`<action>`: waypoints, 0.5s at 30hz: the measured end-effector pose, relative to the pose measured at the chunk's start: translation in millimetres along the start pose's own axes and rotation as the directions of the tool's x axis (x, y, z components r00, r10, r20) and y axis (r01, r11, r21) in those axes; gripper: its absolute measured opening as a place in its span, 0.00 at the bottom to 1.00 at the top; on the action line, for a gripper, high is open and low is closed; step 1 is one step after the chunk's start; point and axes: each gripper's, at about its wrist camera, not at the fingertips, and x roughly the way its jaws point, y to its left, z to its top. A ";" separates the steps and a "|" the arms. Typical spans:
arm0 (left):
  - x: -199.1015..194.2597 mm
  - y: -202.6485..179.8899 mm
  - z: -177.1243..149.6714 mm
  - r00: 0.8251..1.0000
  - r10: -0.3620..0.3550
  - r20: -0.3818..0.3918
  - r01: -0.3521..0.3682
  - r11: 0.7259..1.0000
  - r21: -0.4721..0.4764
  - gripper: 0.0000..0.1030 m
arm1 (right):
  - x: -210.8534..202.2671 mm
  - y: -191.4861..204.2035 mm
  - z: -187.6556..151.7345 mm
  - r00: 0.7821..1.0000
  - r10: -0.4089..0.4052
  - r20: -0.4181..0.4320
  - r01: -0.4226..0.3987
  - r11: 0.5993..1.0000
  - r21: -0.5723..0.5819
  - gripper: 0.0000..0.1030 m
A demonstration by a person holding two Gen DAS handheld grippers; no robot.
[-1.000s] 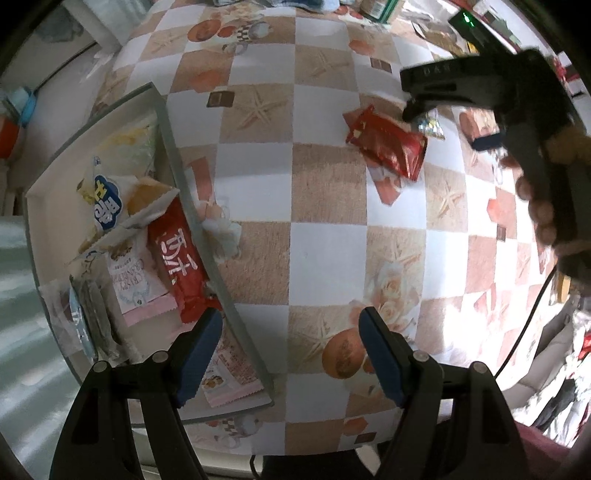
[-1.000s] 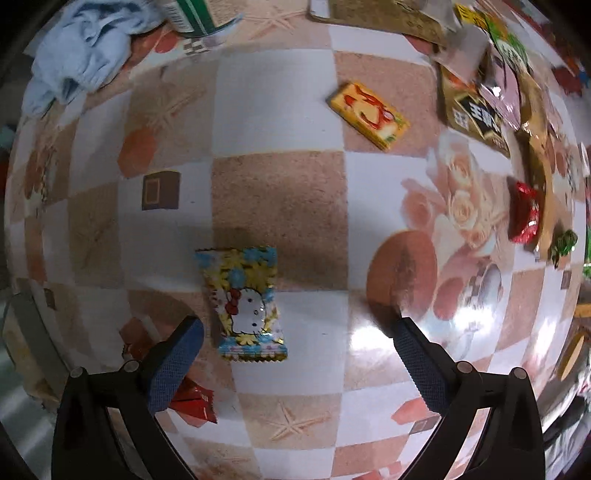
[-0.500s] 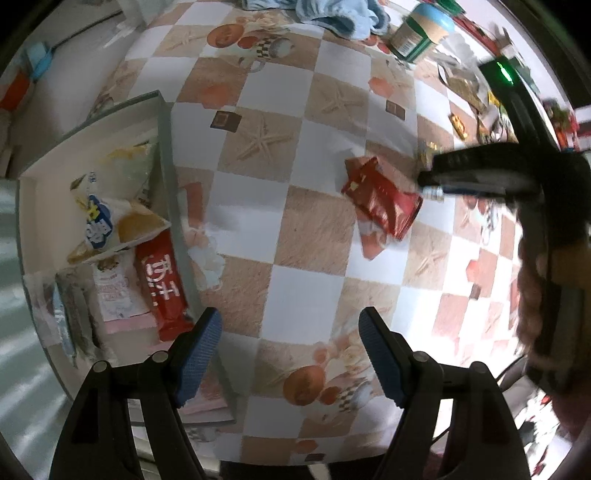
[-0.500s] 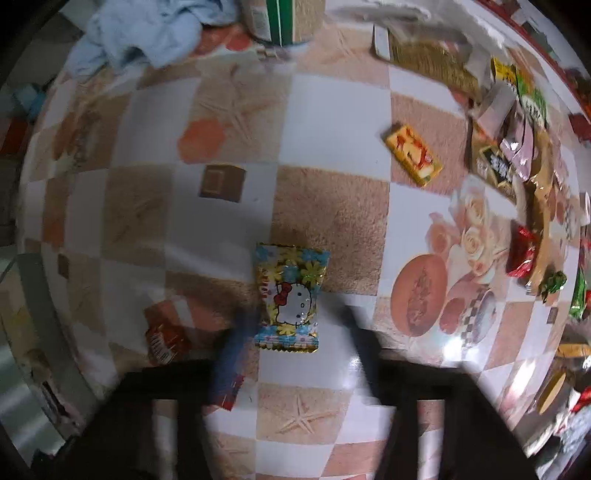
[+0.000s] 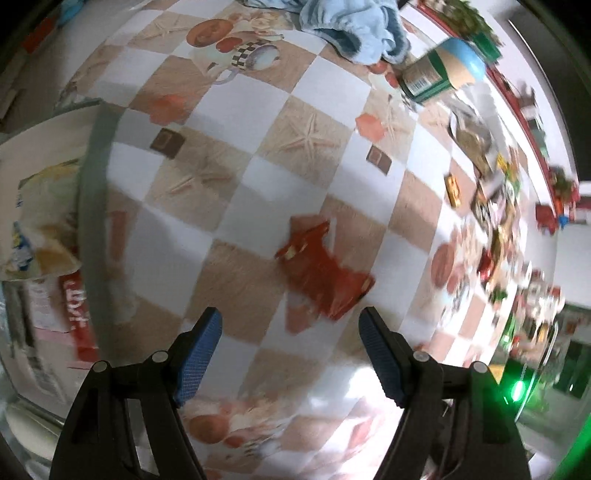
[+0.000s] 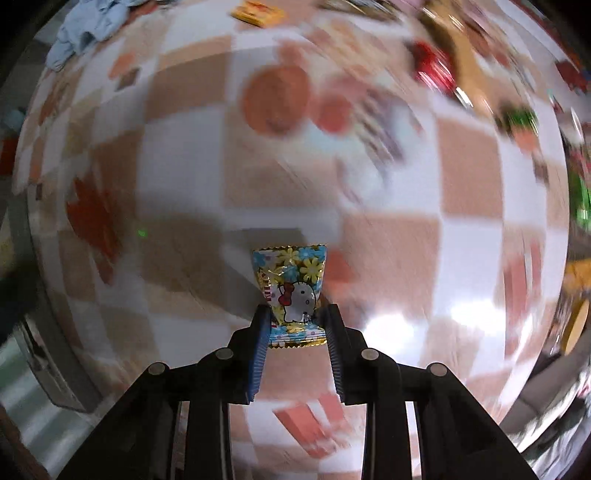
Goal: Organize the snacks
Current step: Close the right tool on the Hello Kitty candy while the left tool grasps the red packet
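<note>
My right gripper point(image 6: 295, 317) is shut on a small Hello Kitty snack packet point(image 6: 291, 288) with a flowered foil wrapper and holds it above the checkered tablecloth. My left gripper point(image 5: 290, 326) is open and empty, just short of a red snack packet point(image 5: 323, 271) lying on the cloth; that packet also shows blurred in the right wrist view point(image 6: 94, 218). A grey-rimmed tray point(image 5: 92, 177) at the left holds several snack packets, among them a red one point(image 5: 79, 317).
A blue cloth point(image 5: 354, 35) and a green can with a blue lid point(image 5: 441, 72) stand at the back. Several loose snacks point(image 5: 495, 206) lie along the right. A yellow packet point(image 6: 258, 13) lies far from the right gripper.
My right gripper has closed on the Hello Kitty packet and lifted it, swinging the view. My left gripper has moved toward the red packet and stays open.
</note>
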 end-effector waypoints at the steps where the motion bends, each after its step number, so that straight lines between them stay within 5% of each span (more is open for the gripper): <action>1: 2.6 -1.8 2.4 1.000 0.000 -0.002 0.000 1.000 -0.016 0.77 | 0.8 -2.7 -4.3 1.000 0.004 0.002 -0.004 1.000 0.009 0.31; 9: 34.6 -14.0 21.2 0.998 0.050 -0.047 -0.055 0.993 -0.109 0.77 | 13.0 -14.7 -12.1 1.000 0.008 0.012 -0.008 1.000 0.005 0.31; 13: 47.1 -20.1 22.1 0.993 0.079 -0.083 -0.087 0.992 -0.089 0.77 | 15.2 -26.8 -8.3 1.000 0.017 0.017 -0.017 1.000 -0.002 0.31; 15: 49.4 -30.3 21.5 0.993 0.090 -0.077 -0.093 0.995 -0.035 0.70 | 6.6 -25.6 -16.4 1.000 0.015 0.019 -0.015 1.000 -0.009 0.31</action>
